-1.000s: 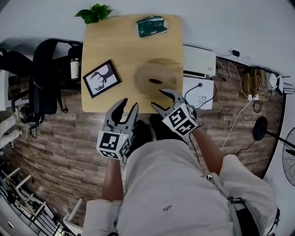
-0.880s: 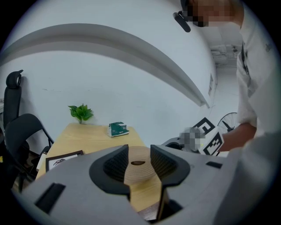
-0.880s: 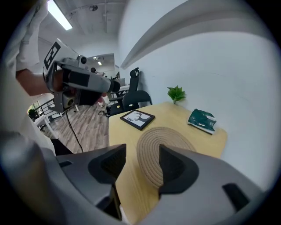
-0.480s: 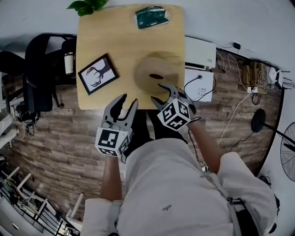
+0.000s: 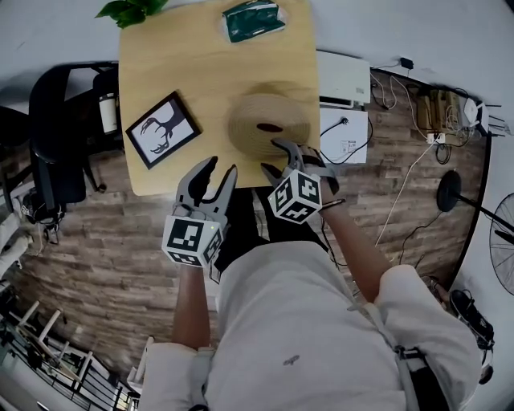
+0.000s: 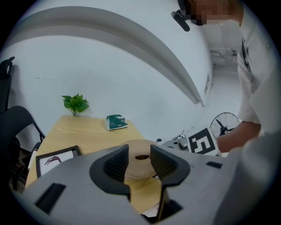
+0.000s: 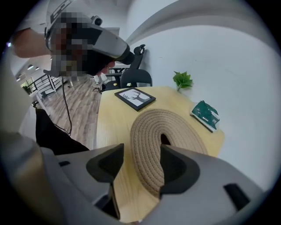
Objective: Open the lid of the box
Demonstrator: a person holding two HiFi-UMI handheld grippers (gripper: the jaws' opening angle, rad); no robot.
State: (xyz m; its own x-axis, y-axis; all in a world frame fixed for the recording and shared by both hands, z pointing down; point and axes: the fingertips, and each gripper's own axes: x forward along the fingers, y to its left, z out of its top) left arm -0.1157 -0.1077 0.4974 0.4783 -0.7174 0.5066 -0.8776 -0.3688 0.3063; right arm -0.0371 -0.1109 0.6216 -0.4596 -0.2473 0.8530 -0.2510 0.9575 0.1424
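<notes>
A round woven rope box (image 5: 269, 124) with a domed lid and a dark hole in its top sits near the front right of the wooden table (image 5: 193, 72). My right gripper (image 5: 277, 158) hovers at the lid's near rim, pointing steeply down; its jaws have just been opening and grip nothing. In the right gripper view the lid (image 7: 171, 127) lies beyond the open right gripper (image 7: 141, 151). My left gripper (image 5: 220, 167) is open at the table's front edge, left of the box. In the left gripper view the box (image 6: 137, 169) shows between the left gripper's (image 6: 139, 149) jaws, farther off.
A framed deer picture (image 5: 162, 130) lies left of the box. A green packet (image 5: 251, 19) and a small plant (image 5: 127, 10) are at the table's far edge. A black chair (image 5: 56, 128) stands left, a white unit (image 5: 344, 76) and cables right.
Both grippers have sunk toward the table. The right one has tipped further down, rolled and opened wider, its tips now at the lid's near rim.
</notes>
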